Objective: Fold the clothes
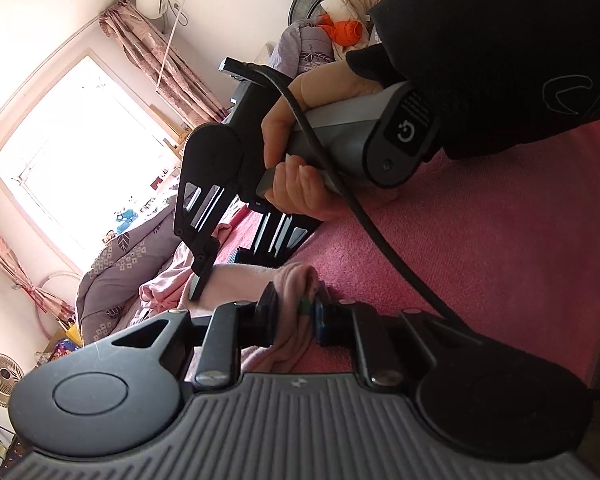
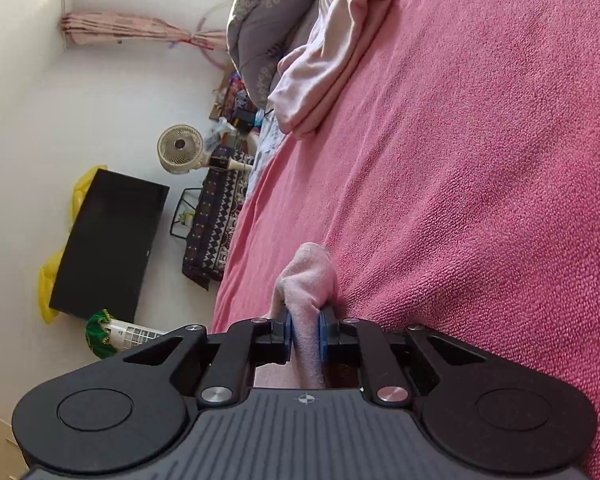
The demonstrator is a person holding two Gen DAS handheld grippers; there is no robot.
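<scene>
A pale pink garment [image 1: 288, 280] lies on the pink bed cover [image 1: 480, 260]. My left gripper [image 1: 296, 316] is shut on a bunched fold of it, with the cloth pinched between the pads. In the right wrist view my right gripper [image 2: 305, 334] is shut on another fold of the pink garment [image 2: 310, 280], which sticks up beyond the blue pads. The left wrist view also shows the right gripper [image 1: 220, 276] just beyond the left one, held by a hand [image 1: 296, 184] in a black sleeve [image 1: 500, 60]. Both grippers sit low over the bed cover [image 2: 480, 160].
More pale pink clothing [image 2: 328, 60] is heaped farther along the bed beside a grey patterned quilt [image 2: 260, 20]. Past the bed edge stand a small fan [image 2: 180, 150], a black screen [image 2: 108, 244] and a patterned cloth-covered stand [image 2: 216, 220]. A black cable [image 1: 380, 248] crosses the bed.
</scene>
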